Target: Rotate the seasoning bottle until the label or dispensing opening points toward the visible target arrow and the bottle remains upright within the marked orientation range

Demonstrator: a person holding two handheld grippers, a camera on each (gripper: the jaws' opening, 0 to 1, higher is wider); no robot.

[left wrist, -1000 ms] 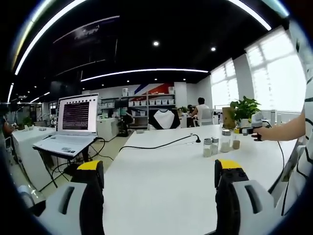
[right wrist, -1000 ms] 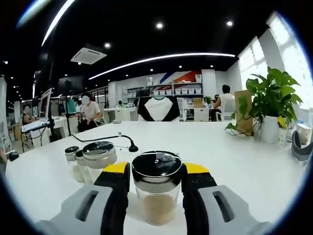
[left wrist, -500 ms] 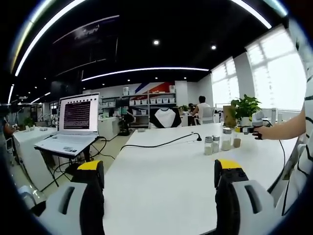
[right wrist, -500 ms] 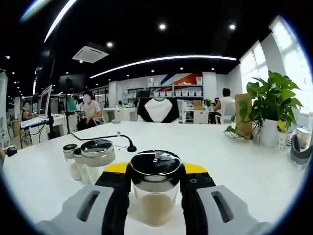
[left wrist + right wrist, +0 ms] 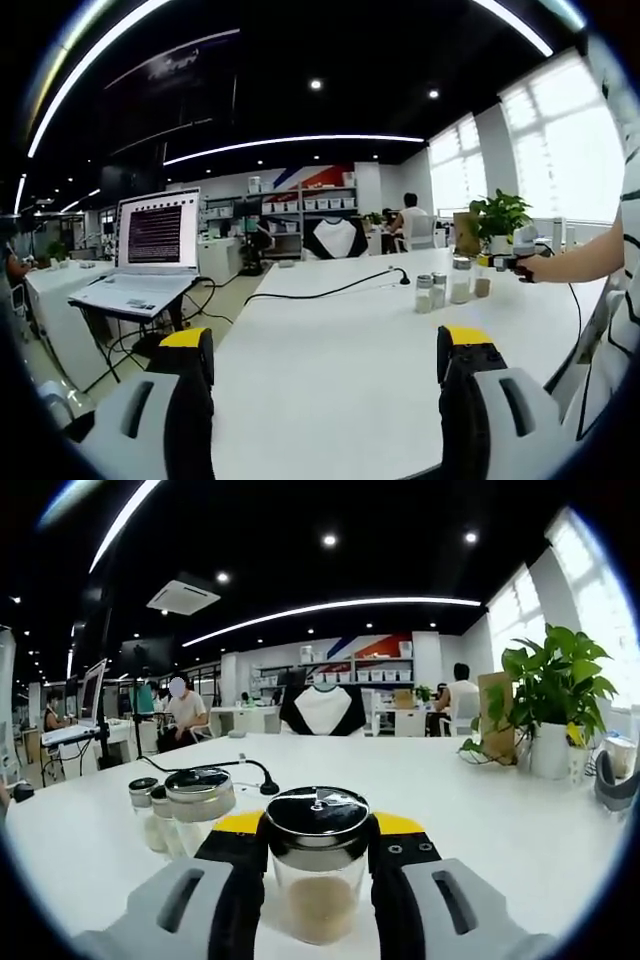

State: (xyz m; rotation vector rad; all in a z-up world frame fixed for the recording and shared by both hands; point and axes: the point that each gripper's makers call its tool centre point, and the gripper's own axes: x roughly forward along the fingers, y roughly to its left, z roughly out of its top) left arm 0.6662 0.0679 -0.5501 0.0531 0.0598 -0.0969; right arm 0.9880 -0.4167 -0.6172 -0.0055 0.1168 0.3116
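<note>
Right gripper (image 5: 318, 852) clamps an upright seasoning bottle (image 5: 319, 880) on the white table (image 5: 500, 810); no label is readable; left gripper (image 5: 325, 385) is spread wide, holding nothing

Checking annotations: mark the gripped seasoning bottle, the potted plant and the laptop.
seasoning bottle (image 5: 318, 880): right gripper view, on its glass body between the fingers.
potted plant (image 5: 553, 750): right gripper view, on its white pot.
laptop (image 5: 155, 236): left gripper view, on its lit screen.
</note>
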